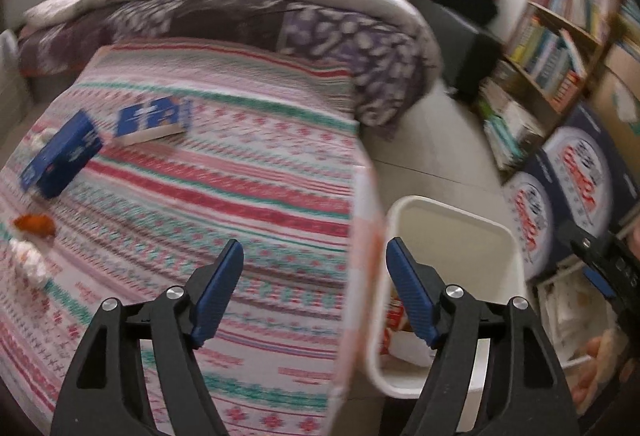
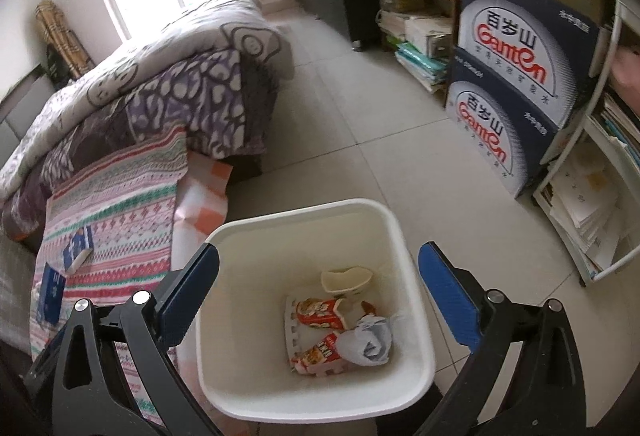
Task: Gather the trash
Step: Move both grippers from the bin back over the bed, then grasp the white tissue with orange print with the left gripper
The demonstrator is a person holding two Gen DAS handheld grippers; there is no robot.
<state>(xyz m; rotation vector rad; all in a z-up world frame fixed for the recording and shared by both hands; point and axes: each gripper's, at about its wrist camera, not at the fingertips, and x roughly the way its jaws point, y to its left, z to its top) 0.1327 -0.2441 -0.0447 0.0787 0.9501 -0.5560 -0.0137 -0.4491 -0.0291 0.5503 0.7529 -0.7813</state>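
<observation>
Both the left gripper (image 1: 314,292) and right gripper (image 2: 318,290) hung with jaws wide and empty above the white bin (image 2: 408,236) at the bed's (image 1: 240,164) foot corner, while an orange scrap (image 1: 34,225) and crumpled tissue (image 1: 28,262) lay at its left edge, probably next.

The left wrist view is smeared by motion blur, so the print on the blue box (image 1: 62,160) cannot be read. The bin (image 1: 492,236) is partly hidden behind a gripper finger (image 1: 412,296).
</observation>
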